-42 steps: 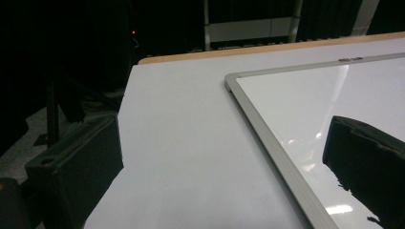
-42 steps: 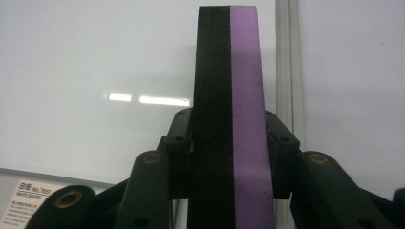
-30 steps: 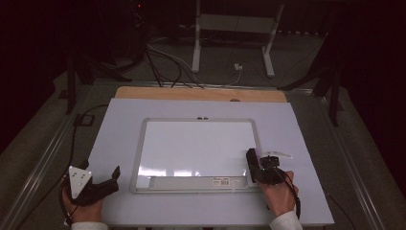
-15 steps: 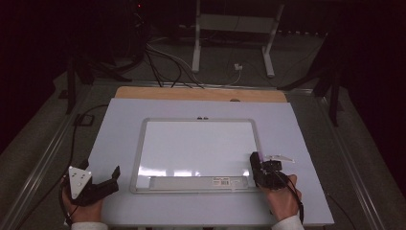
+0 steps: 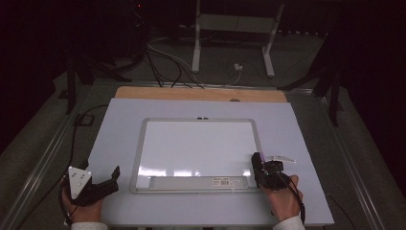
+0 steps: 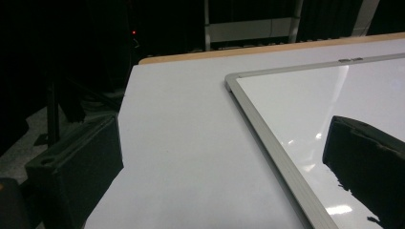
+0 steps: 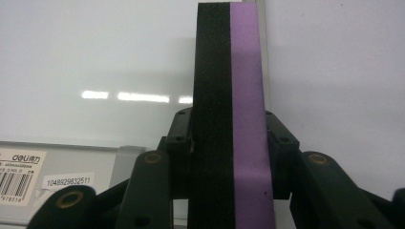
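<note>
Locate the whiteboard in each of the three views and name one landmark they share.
High view: the whiteboard lies flat at the table's centre, between the two grippers.
Left gripper view: it fills the right side, one corner near top centre.
Right gripper view: its white surface spreads behind the eraser, upper left.
Shared landmark: the board's grey frame.

Whiteboards: one (image 5: 198, 148)
Erasers: one (image 7: 231, 114), black and purple
Hand-held grippers: two, left (image 5: 103, 184) and right (image 5: 261, 167)
Barcode labels: perhaps two (image 7: 16, 179)
</note>
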